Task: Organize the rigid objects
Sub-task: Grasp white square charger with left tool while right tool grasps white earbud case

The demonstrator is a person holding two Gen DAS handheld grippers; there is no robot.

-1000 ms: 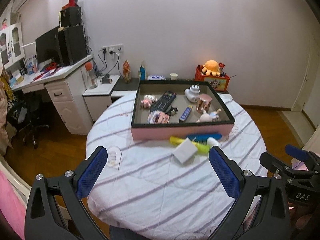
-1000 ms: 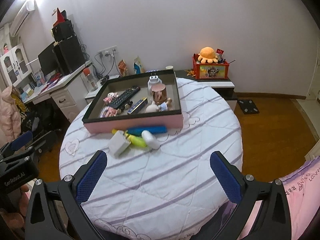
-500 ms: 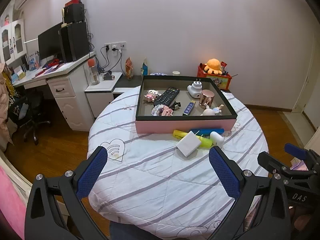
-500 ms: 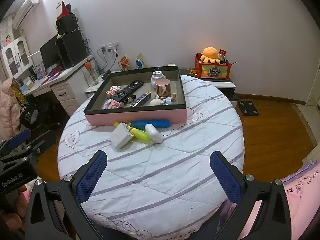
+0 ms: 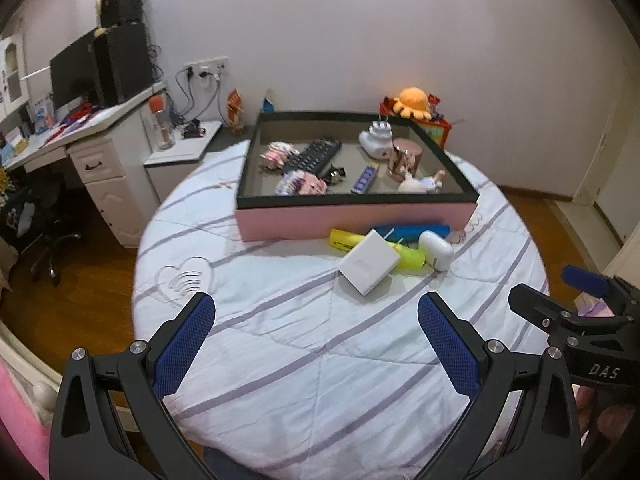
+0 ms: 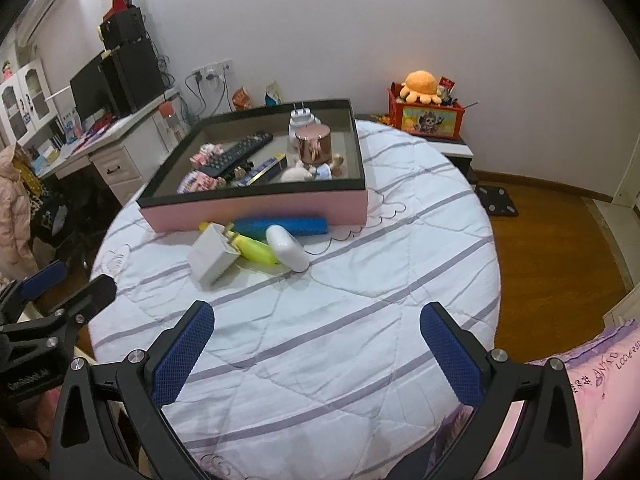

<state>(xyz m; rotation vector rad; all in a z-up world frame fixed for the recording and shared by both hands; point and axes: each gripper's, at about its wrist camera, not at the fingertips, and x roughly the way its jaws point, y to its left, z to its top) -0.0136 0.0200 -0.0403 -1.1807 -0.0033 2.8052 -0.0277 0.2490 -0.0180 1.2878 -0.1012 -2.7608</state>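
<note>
Reaching with my left gripper (image 5: 316, 322), jaws wide and empty, I should straddle the white charger (image 5: 369, 262) squarely, clear of the yellow tube (image 5: 408, 255) touching it.

A home bedroom: a round bed (image 6: 320, 360) under a striped quilt fills the middle, a white desk (image 5: 100, 160) with drawers carries a monitor (image 5: 72, 72) and speakers along the left wall, an office chair (image 5: 44, 220) stands beside it, and an orange plush octopus (image 6: 422, 86) tops a toy box on the wooden floor's far side
</note>
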